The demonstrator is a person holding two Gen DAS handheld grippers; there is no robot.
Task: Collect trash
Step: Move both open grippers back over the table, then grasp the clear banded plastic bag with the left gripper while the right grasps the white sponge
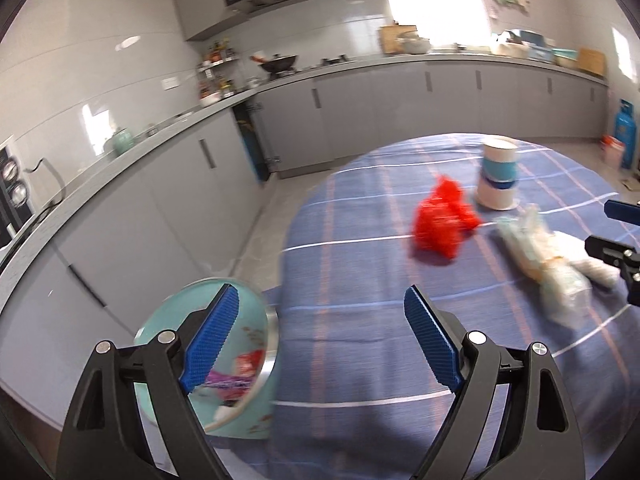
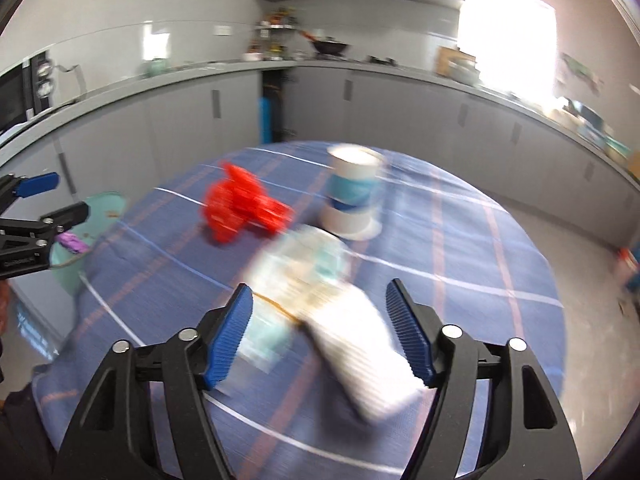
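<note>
A round table under a blue plaid cloth (image 1: 360, 344) carries the trash. A crumpled red bag (image 1: 440, 220) (image 2: 240, 208) lies mid-table. Behind it stands a stack of white-and-blue paper cups (image 1: 498, 180) (image 2: 354, 196). A crumpled clear-and-white plastic bundle (image 1: 552, 272) (image 2: 320, 312) lies between the spread jaws of my right gripper (image 2: 320, 288) (image 1: 600, 226), and the pads do not press it. My left gripper (image 1: 320, 292) (image 2: 68, 197) is open and empty at the table's left edge, over a teal bin (image 1: 248, 424) (image 2: 106, 204) holding several wrappers.
The bin stands beside the table's left edge. Grey cabinets and a counter (image 1: 160, 148) run behind and to the left, with a wok (image 1: 280, 62) on the stove. A blue gas cylinder (image 1: 624, 128) stands on the floor at the far right.
</note>
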